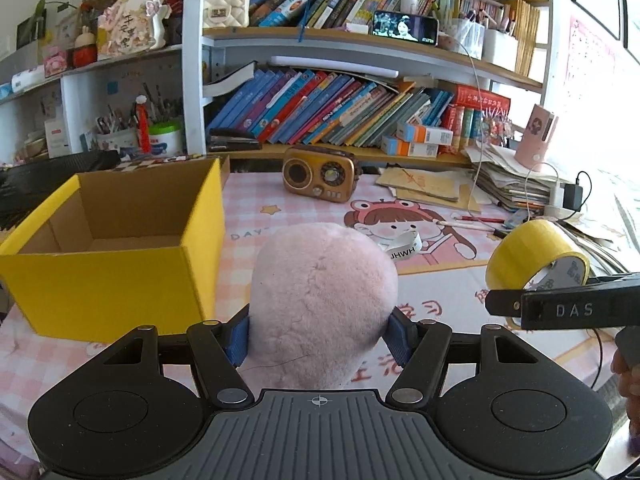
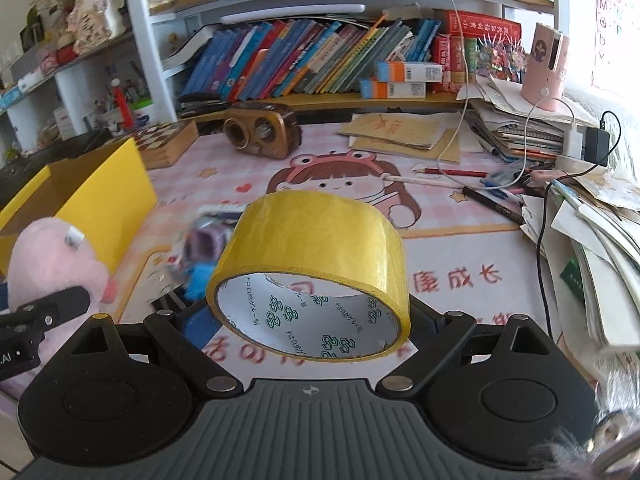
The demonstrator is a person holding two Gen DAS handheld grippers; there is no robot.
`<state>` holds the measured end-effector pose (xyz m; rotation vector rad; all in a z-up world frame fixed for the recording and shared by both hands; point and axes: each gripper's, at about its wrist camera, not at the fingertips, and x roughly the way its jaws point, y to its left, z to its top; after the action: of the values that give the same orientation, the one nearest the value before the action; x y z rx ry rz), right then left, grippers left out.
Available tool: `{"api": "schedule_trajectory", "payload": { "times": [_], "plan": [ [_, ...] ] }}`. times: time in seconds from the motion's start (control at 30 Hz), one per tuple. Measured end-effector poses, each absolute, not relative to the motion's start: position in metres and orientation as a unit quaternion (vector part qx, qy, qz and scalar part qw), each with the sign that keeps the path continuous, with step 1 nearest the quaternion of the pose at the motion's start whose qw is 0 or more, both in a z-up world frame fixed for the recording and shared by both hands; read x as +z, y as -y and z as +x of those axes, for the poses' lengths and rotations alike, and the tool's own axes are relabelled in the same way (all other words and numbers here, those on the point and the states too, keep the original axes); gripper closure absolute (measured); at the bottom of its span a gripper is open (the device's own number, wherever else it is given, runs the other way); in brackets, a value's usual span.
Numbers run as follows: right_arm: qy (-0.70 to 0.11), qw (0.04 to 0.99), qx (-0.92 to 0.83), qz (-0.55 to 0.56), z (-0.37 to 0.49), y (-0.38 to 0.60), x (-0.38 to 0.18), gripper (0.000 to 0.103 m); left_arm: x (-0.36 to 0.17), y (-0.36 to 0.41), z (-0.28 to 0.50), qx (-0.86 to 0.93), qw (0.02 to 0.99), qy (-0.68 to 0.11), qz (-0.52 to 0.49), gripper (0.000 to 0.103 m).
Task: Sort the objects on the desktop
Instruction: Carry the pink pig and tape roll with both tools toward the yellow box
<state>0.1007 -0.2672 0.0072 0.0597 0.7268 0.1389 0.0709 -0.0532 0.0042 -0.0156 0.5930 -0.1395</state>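
Observation:
My left gripper is shut on a pink plush toy, its blue pads pressing both sides; the toy also shows at the left of the right wrist view. The open yellow cardboard box stands just left of the toy and looks empty inside. My right gripper is shut on a roll of yellow tape, held above the desk; the same roll appears at the right of the left wrist view. Small blurred items lie on the mat below the tape.
A brown retro radio sits at the back of the pink cartoon desk mat. Paper stacks, pens and cables crowd the right side. A chess box lies behind the yellow box. Bookshelves rise behind.

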Motion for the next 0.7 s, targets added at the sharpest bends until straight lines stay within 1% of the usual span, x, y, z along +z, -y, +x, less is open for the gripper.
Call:
{"api": "schedule_trajectory", "payload": {
  "times": [0.7],
  "plan": [
    [-0.367,0.923,0.113,0.011,0.026,0.166,0.008,0.011,0.001,-0.035,-0.001,-0.058,0.955,-0.29,-0.027,0.038]
  ]
}}
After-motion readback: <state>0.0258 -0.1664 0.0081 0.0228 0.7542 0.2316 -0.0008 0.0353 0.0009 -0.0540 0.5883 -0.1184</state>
